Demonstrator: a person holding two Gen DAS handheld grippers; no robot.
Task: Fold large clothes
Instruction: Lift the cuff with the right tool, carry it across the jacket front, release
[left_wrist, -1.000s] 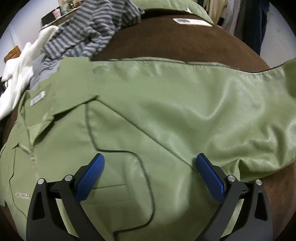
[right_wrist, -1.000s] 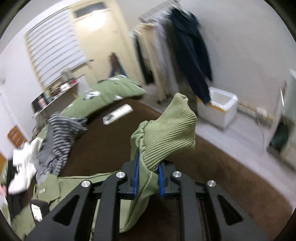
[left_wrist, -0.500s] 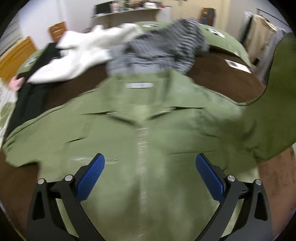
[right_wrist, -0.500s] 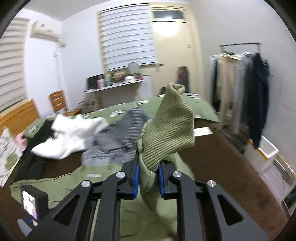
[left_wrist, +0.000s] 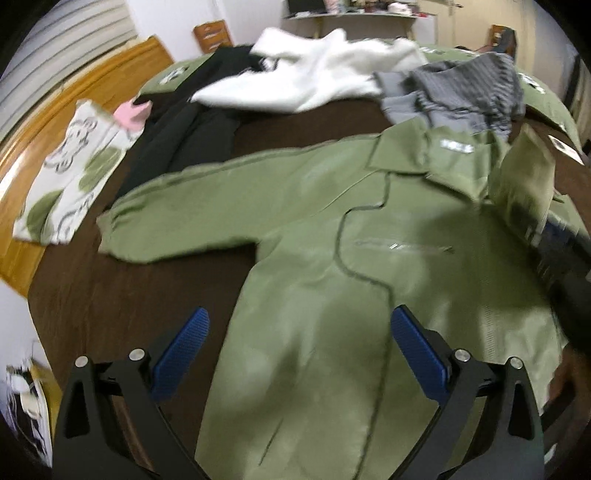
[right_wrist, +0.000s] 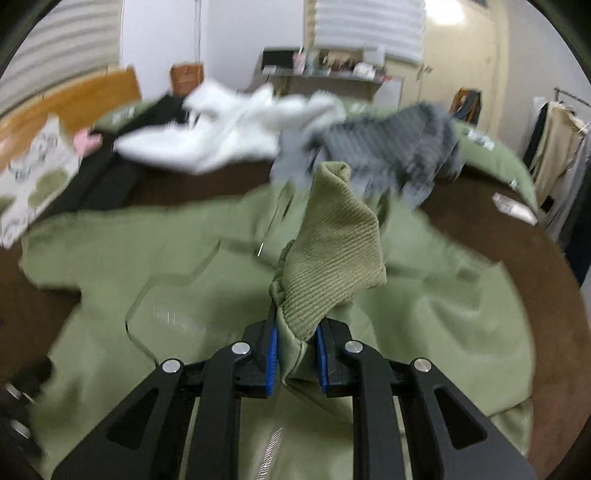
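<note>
**Helper:** While you've got that cuff pinched, tell me how things stand.

**Me:** My right gripper (right_wrist: 295, 363) is clamped on the ribbed cuff (right_wrist: 338, 254) of the green jacket (left_wrist: 332, 280), with the knit bunched up between the blue pads. My left gripper (left_wrist: 297, 356) hangs above the jacket with its pads wide apart, holding nothing.

**Helper:** Where does the jacket lie?

**Me:** Front up on the brown bed (left_wrist: 122, 295), zip closed as far as I can tell through the blur. One sleeve (left_wrist: 207, 214) lies stretched out flat to the side; the other sleeve is the one I'm holding above the chest. Up beyond the collar sit a white garment (left_wrist: 306, 85), a striped grey top (left_wrist: 469, 88) and a black garment (left_wrist: 184, 133), apart from my work.

**Helper:** How will it handle?

**Me:** I judge it soft and limp, with a smooth shell that may slide on itself. The cuff is the best hold: thick, ribbed, unlikely to slip. It looks fairly light, though the sleeve will drag the shoulder if I pull hard.

**Helper:** And the left side?

**Me:** I'd take the flat sleeve at its cuff end too, pinching the hem edge rather than the slick middle, so both layers come along.
</note>
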